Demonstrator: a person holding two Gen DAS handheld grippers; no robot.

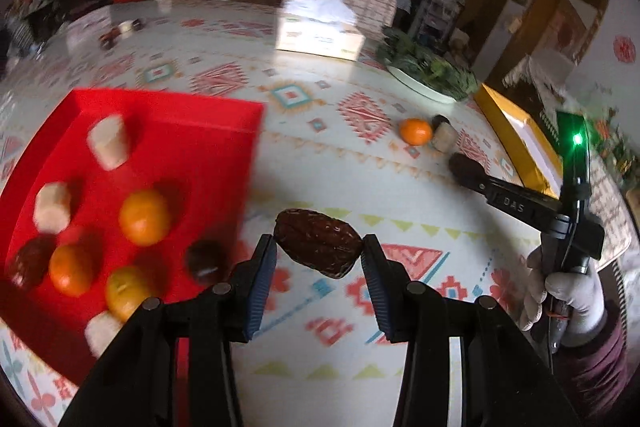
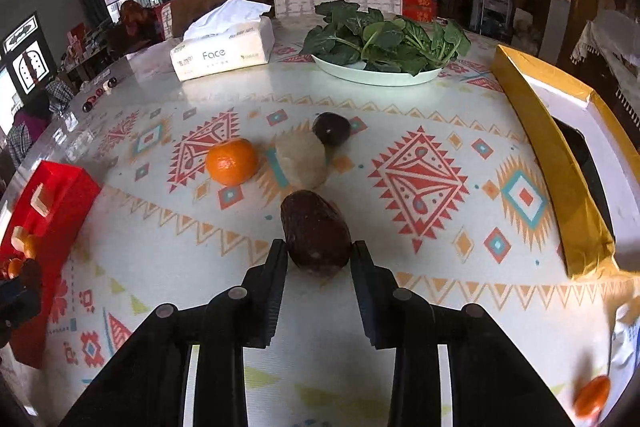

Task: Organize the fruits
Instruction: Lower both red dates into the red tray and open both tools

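- Dates are clenched in both claws: the left claw point(image 1: 320, 251) holds a date point(image 1: 318, 243) crosswise, lifted beside the red tray point(image 1: 168, 115).
- The right claw point(image 2: 320, 255) grips a second date point(image 2: 316, 231) lengthwise, resting on the worktop point(image 2: 400, 259).
- The spinach plate point(image 2: 376, 77) is seen clearly only from the right wrist.

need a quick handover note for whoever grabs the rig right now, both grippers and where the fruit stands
Left gripper: shut on a date, carried in the air beside the red tray.
Right gripper: shut on a second date that sits on the table.
Done: the tray holds oranges, pale chunks and dark fruits.
Left: tray both dates, then the orange, pale chunk and dark round fruit loose on the table.
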